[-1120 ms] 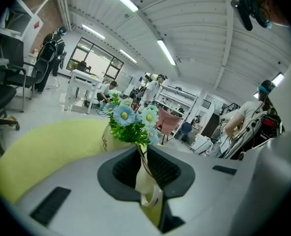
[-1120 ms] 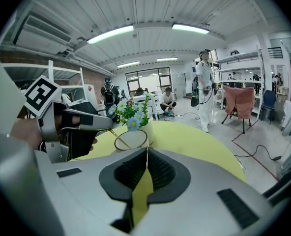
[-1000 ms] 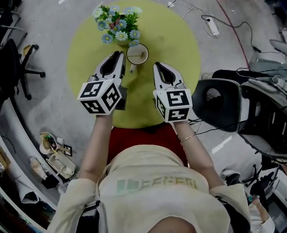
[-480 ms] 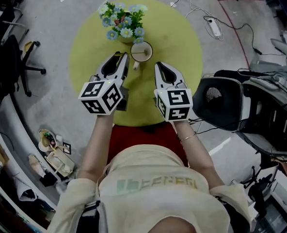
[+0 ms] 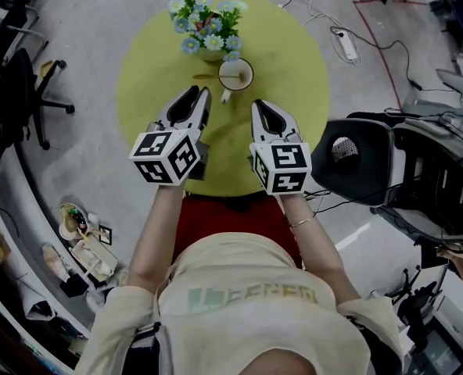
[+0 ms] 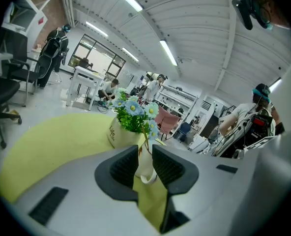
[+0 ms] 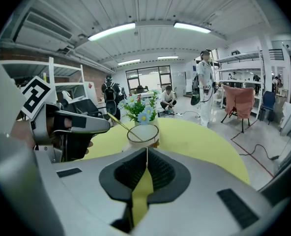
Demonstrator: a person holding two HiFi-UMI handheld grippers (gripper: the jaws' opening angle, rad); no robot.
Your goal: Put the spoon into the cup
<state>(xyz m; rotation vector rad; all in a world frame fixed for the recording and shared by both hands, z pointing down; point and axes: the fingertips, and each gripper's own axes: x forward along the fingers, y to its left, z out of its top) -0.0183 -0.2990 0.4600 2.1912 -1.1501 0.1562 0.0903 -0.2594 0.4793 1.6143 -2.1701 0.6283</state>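
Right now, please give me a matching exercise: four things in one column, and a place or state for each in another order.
1. white ceramic cup
2. thin gold metal spoon
3. white pot of blue flowers
4. left gripper

a. fingers apart, empty
b. leans in the cup, handle out
c. near the far edge of the yellow-green round table
d. just before the flower pot, holding the spoon

Pairs: 1-d, 2-b, 3-c, 4-a

Round green table [image 5: 290,49] w/ cup [image 5: 235,75], flowerpot [image 5: 209,53].
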